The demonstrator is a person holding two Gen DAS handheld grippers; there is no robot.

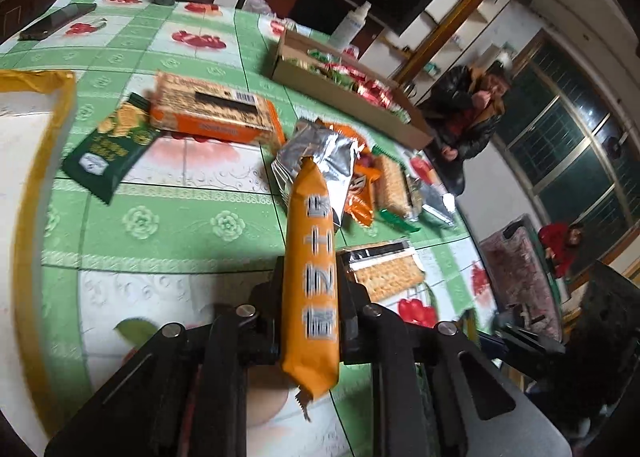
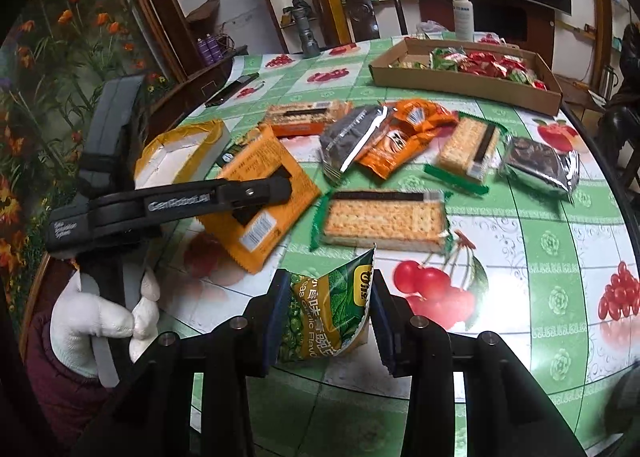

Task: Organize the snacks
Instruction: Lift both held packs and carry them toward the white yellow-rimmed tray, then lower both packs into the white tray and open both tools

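Both my grippers pinch snacks above the table (image 2: pixel 552 217): left fingers (image 1: pixel 310 309) on orange packet (image 1: pixel 310 257), right fingers (image 2: pixel 330 321) on green pea bag (image 2: pixel 328 317). Green cherry-print cloth, cardboard tray (image 2: pixel 460 83), wooden chair (image 2: pixel 360 5) behind.

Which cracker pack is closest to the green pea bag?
The flat cracker pack with green ends, lying just beyond the pea bag; the other packs sit farther back.
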